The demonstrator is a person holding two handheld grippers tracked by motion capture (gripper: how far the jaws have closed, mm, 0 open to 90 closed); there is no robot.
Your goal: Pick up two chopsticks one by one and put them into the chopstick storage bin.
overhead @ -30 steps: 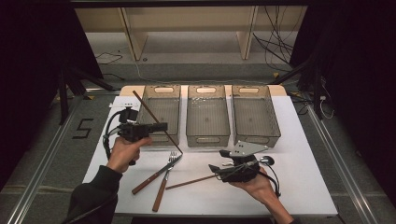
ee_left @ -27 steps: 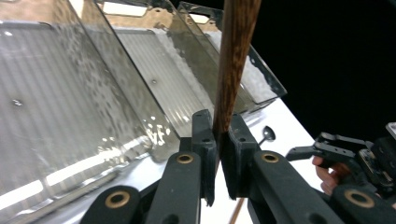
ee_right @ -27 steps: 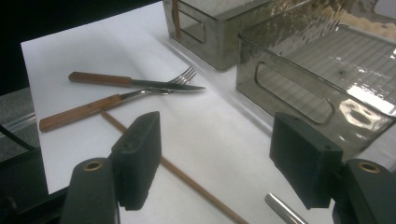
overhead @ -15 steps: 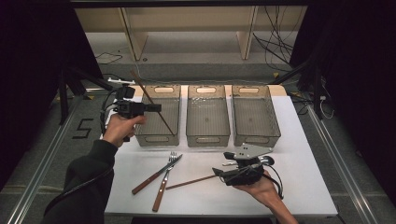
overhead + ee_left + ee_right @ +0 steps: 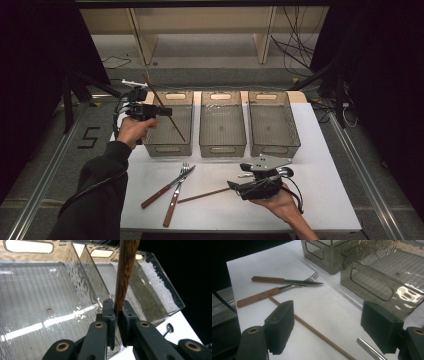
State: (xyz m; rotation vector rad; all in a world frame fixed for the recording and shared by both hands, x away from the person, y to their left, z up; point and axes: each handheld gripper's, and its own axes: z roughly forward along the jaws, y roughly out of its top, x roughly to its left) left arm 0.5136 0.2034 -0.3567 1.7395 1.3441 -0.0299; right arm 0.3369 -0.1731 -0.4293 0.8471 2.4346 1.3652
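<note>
L gripper [image 5: 165, 111] clamped on chopstick [image 5: 164, 107] over left bin [image 5: 167, 148]; R gripper [image 5: 235, 186] jaws just widened, empty, second chopstick [image 5: 202, 195] below bins.

chopstick [image 5: 126, 272]: we lose its upper end past the frame's top | metal handle [image 5: 372, 350]: cut at bottom edge, we cannot identify the utensil

Left hand-held gripper [image 5: 165, 111] clamped, right hand-held gripper [image 5: 234, 185] agape

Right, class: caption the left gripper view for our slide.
Left gripper clamps a brown chopstick upright above the clear bins.
</note>
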